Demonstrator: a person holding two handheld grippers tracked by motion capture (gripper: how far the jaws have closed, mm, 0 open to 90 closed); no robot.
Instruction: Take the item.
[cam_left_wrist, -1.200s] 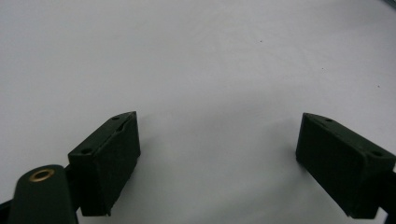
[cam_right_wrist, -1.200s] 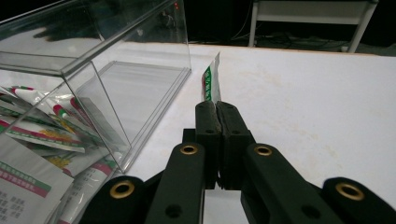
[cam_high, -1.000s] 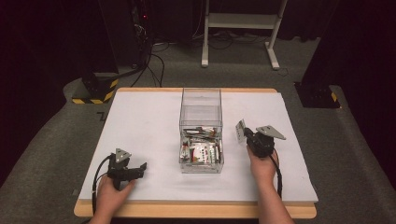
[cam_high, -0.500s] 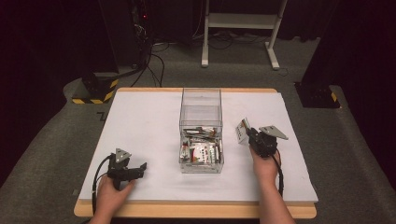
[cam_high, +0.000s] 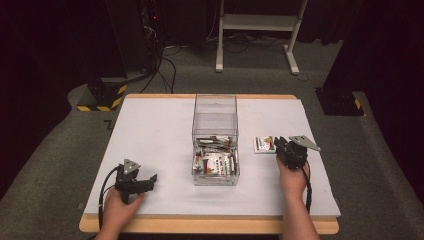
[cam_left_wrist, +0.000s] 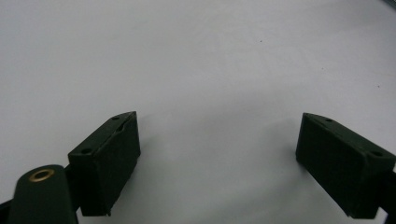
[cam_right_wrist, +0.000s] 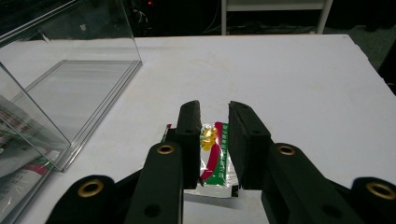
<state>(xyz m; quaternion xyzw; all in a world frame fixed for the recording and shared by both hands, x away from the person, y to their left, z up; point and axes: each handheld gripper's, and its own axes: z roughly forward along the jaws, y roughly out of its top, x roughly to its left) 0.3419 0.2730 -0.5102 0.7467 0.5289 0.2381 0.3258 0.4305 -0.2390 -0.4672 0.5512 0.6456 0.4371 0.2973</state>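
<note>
Right claw (cam_right_wrist: 214, 140): jaws a narrow gap apart, just been opening, straddling a sachet (cam_right_wrist: 215, 161) that lies flat on the white counter (cam_high: 160, 140), just right of the clear box (cam_high: 215, 140) of sachets. Pads not pressing it. Left claw (cam_left_wrist: 219, 163): wide, bare counter between jaws, well left of box.

Lab-type recording bay: white worktop (cam_high: 150, 130) on grey carpet (cam_high: 50, 165), black curtains all round, an equipment rack (cam_high: 150, 20) trailing cables (cam_high: 165, 65), hazard-striped stand base (cam_high: 100, 97), white metal frame (cam_high: 260, 25) behind.
</note>
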